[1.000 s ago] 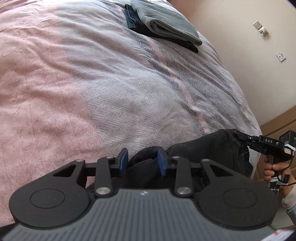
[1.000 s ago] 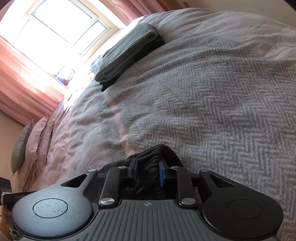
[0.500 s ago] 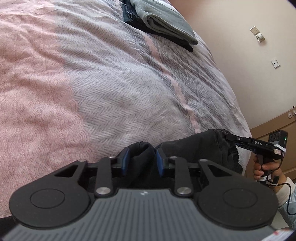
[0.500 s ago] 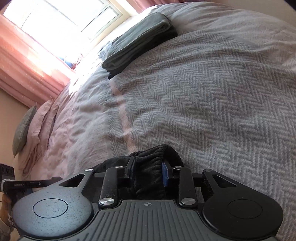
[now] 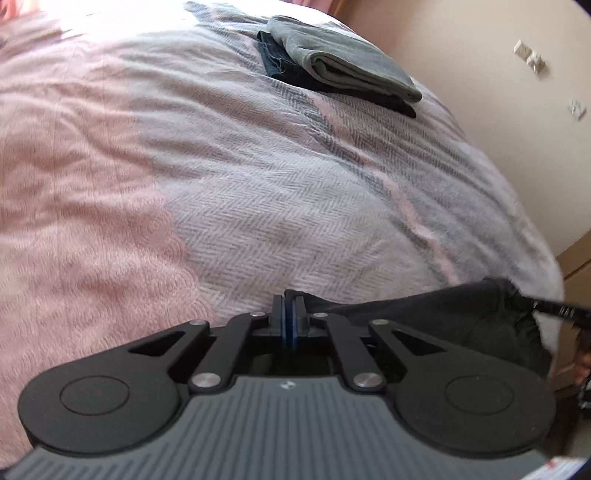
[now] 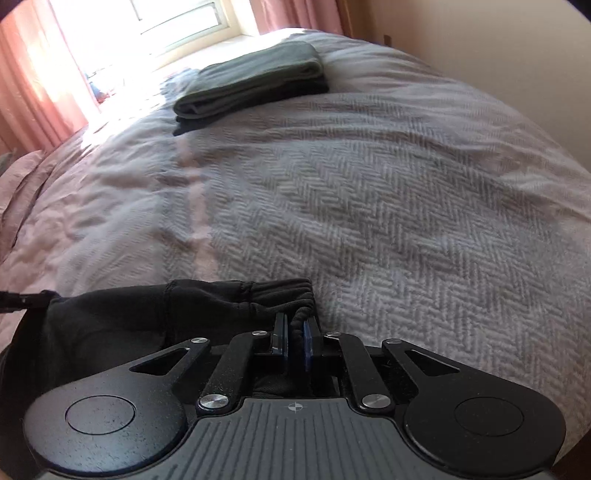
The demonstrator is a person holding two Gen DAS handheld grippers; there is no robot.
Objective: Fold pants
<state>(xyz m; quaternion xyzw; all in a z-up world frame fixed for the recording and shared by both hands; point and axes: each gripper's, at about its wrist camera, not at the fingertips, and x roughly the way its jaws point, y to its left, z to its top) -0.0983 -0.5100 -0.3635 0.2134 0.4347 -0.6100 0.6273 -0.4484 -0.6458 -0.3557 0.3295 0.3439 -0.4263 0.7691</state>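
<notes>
At the far left lies the pink part of the bedcover [image 5: 74, 229], soft and finely wrinkled, giving way to the pale grey herringbone-woven blanket [image 5: 295, 206] with its faint pink stripe running down towards me. My left gripper [image 5: 289, 314] sits low over the near edge of that blanket, its blue-padded jaws having just been closing, and they now stand pressed almost flat together on a thin fold at one end of the black, soft-knit pants [image 5: 424, 317]. From there the dark cloth stretches rightward in a sagging band along the bed's edge. In my right wrist view the same pants [image 6: 155, 317] bunch up, and their ribbed, gathered elastic waistband rises just ahead of my right gripper [image 6: 295, 332]. Its jaws have also just been closing, and they pinch a rolled ridge of that black fabric between the blue pads. Far up the bed, well apart from the pants, rests a neat stack of folded clothes [image 6: 251, 77], a grey-green fleecy piece lying on top of darker ones. Beyond it hang salmon-pink pleated curtains [image 6: 29, 92] beside a bright window [image 6: 155, 26].
</notes>
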